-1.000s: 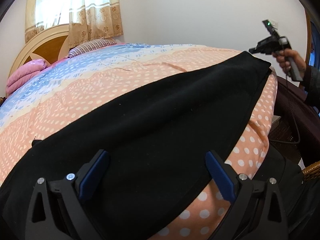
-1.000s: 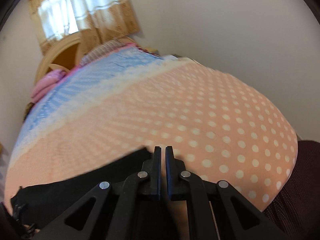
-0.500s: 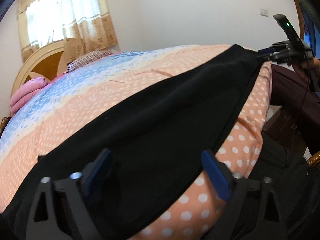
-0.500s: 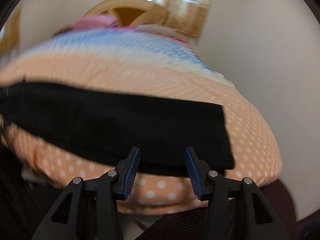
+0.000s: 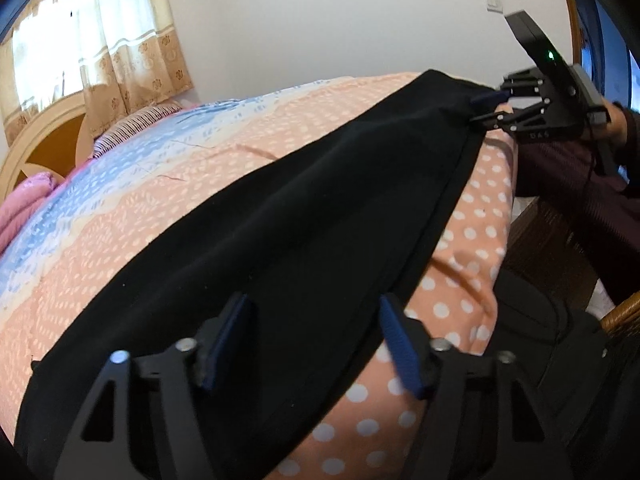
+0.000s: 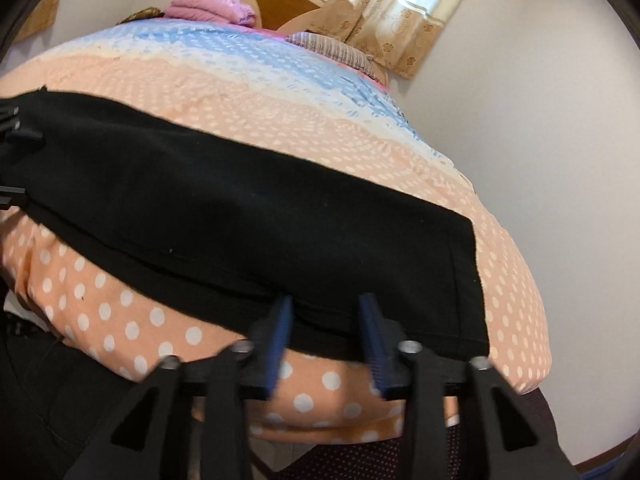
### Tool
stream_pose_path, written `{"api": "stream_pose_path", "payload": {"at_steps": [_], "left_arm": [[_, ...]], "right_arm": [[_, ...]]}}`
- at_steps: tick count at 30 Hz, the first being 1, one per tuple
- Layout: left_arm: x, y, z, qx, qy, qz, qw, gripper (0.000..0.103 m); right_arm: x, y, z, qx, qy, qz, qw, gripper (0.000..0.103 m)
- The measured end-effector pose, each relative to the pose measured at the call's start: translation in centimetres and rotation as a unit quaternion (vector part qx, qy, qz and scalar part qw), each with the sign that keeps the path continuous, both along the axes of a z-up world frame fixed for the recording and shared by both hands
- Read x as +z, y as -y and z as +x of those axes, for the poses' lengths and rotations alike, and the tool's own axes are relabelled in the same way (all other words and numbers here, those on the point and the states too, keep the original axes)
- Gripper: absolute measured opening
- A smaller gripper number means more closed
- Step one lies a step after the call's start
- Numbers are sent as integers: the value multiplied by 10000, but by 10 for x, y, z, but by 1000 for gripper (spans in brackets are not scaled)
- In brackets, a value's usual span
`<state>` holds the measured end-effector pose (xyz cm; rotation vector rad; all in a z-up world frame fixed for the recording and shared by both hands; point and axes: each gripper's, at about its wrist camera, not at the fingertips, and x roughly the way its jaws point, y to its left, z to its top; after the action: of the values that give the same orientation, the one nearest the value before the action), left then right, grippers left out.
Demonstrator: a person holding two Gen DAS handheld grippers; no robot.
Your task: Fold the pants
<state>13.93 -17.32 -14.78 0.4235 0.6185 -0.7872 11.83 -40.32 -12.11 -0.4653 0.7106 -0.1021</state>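
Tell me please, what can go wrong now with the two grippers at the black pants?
The black pants lie near the bed's edge; a pull might drag them off. The right gripper is open at the hem corner, so it may pinch only one layer. The left gripper might catch the polka-dot cover too.

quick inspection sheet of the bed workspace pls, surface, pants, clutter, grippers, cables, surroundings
surface: bed with a peach dotted, blue-banded quilt.
job's things: black pants lying flat in a long strip along the near edge.
clutter: pink blanket and striped pillow at the headboard.
grippers: left gripper open over one end of the pants; right gripper open at the other end's edge.
cables: a black cable hangs from the right gripper.
surroundings: white wall, curtained window, wooden headboard.
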Motion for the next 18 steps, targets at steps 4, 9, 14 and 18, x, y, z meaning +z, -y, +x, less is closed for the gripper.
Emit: {"api": "stream_pose_path", "payload": {"at_steps": [4, 9, 14, 18], "left_arm": [[3, -6, 2, -72, -148, -78, 9998, 19], [8, -8, -3, -211, -321, -287, 9988, 8], [6, -12, -12, -362, -419, -370, 9978, 8], [-2, -8, -14, -390, -443, -336, 9977, 8]], "right_arm": [[4, 2, 5, -43, 52, 106, 9999, 7], [15, 2, -5, -60, 162, 241, 9996, 3], [7, 6, -12, -126, 55, 243, 9996, 2], [-8, 8, -12, -151, -66, 269, 9995, 3]]}}
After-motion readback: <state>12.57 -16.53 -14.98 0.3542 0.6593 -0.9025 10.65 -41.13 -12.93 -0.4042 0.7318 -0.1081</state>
